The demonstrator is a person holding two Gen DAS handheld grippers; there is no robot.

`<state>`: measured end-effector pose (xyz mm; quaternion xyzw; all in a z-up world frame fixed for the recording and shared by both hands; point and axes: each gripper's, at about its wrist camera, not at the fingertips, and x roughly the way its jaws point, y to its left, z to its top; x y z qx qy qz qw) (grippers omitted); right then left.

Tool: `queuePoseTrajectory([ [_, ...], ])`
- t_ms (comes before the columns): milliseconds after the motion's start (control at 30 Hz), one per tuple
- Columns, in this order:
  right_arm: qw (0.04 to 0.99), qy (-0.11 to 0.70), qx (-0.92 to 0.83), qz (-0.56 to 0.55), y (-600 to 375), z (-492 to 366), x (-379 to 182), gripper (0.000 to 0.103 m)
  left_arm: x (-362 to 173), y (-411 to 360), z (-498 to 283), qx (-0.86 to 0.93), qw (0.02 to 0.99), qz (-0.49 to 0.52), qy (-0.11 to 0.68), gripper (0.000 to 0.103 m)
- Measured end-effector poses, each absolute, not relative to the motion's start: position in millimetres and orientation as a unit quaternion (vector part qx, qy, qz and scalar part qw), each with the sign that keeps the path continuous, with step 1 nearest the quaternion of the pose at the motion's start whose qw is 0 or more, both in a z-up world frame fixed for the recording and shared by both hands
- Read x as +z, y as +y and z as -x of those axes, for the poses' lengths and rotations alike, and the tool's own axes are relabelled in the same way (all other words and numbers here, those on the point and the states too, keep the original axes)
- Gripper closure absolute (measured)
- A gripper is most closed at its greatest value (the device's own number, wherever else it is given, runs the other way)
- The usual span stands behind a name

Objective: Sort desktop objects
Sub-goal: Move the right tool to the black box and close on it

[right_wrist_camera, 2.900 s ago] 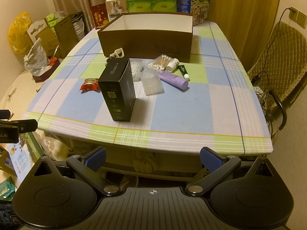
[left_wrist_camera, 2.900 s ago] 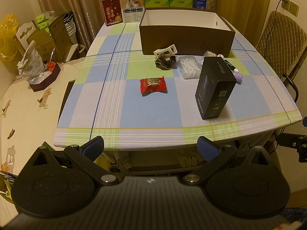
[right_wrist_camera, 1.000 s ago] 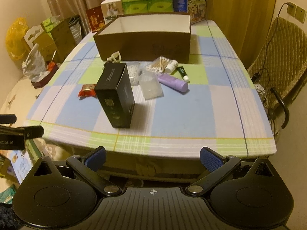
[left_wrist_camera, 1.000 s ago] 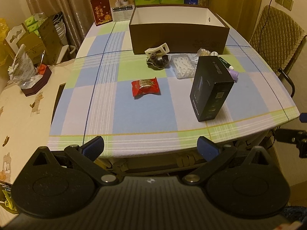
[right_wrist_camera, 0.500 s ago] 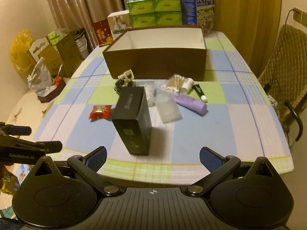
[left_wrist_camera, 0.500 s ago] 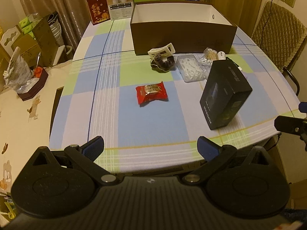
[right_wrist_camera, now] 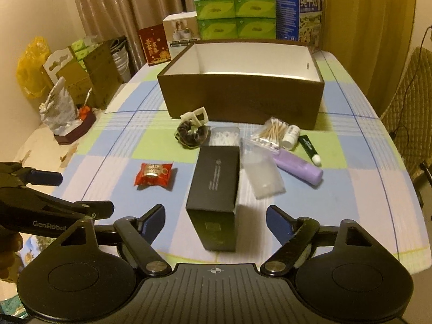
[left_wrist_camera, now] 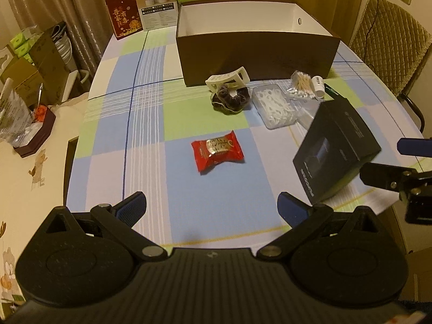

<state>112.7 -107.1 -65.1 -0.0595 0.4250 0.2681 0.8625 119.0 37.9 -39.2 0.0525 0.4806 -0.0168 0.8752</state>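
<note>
The black carton [right_wrist_camera: 216, 189] stands upright near the front edge of the checked worktop [right_wrist_camera: 351, 197], directly ahead of the right claw [right_wrist_camera: 214, 222], whose blue-padded jaws are spread wide and empty, 1 on each side of the carton but not touching it. The likely step is grasping it for the brown storage box [right_wrist_camera: 243, 100] behind. To do this well, I would advance until the pads bracket the carton's narrow sides above its midpoint, then close squarely so it does not topple or twist.

The left claw [left_wrist_camera: 212, 205] is likewise spread and empty, facing the red snack packet [left_wrist_camera: 217, 152], which lies flat and well apart from it. The packet's print is too small to read.

"GenRobot" is legible on the left tool's arm in the right view.
</note>
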Motion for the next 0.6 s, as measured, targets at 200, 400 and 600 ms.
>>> queuePoseTrajectory([
  [200, 0.863, 0.431, 0.256, 0.063, -93, -127, -73, 0.029, -47, 45, -142, -0.028, 0.870, -0.056, 0.489, 0.001],
  [400, 0.859, 0.445, 0.245, 0.059, -83, -141, -81, 0.035, -54, 50, -161, -0.044, 0.867, -0.063, 0.493, 0.001],
  [600, 0.857, 0.454, 0.236, 0.059, -78, -149, -86, 0.061, -63, 53, -176, -0.064, 0.862, -0.070, 0.497, 0.001],
])
